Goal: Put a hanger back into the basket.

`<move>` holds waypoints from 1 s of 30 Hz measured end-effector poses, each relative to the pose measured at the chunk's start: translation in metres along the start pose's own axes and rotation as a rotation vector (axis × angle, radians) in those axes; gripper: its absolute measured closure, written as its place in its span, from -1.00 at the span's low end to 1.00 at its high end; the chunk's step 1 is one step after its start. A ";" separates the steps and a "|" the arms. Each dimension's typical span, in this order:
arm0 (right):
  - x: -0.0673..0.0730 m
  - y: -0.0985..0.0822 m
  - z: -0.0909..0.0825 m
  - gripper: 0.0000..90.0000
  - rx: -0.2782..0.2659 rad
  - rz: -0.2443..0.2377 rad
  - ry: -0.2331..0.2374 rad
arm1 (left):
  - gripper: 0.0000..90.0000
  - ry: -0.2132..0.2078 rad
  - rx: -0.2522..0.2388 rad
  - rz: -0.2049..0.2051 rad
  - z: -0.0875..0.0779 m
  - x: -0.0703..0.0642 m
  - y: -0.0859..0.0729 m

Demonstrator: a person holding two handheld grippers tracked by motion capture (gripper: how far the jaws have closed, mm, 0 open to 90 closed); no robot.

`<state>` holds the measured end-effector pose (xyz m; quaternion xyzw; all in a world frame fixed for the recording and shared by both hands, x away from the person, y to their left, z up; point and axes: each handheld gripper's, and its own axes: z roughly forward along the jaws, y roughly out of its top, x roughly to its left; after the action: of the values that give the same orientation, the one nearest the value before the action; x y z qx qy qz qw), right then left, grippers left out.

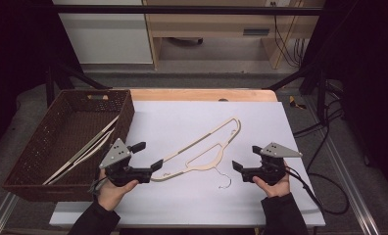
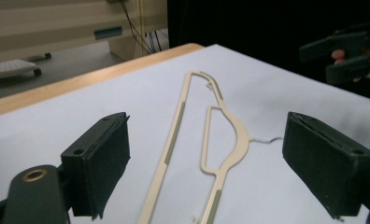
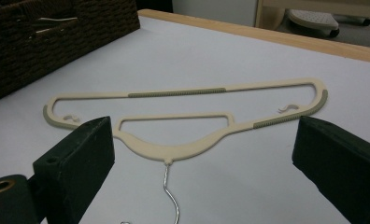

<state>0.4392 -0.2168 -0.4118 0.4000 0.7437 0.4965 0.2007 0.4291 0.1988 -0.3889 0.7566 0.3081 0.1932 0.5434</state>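
Note:
A cream plastic hanger (image 1: 202, 167) with a thin wire hook (image 1: 225, 181) lies flat on the white tabletop (image 1: 182, 205). My left gripper (image 1: 148, 155) is open at the hanger's left end. In the left gripper view, the hanger (image 2: 234, 135) runs between the wide-apart jaws of that gripper (image 2: 206, 154), and the pads do not touch it. My right gripper (image 1: 246, 157) is open to the right of the hook. Its own view shows the hanger (image 3: 174, 151) lying crosswise ahead of the gripper (image 3: 202, 158), with nothing held.
A dark woven basket (image 1: 35, 191) stands at the table's left with similar hangers (image 1: 84, 149) inside; it also appears as the basket (image 3: 57, 37). A wooden table edge (image 1: 202, 94) borders the far side. Cables (image 1: 324, 196) trail off the right.

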 end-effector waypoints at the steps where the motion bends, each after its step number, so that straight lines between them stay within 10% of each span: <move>1: 0.001 0.000 0.001 -0.85 0.001 -0.001 0.000 | -0.67 -0.009 0.010 -0.007 0.003 -0.001 -0.003; 30: 0.029 -0.022 0.060 -0.10 0.204 -0.015 0.012 | -0.78 -0.093 0.118 0.025 0.030 -0.008 -0.032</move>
<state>0.4549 -0.1634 -0.4542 0.4098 0.7947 0.4188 0.1584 0.4340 0.1793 -0.4288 0.7994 0.2837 0.1461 0.5091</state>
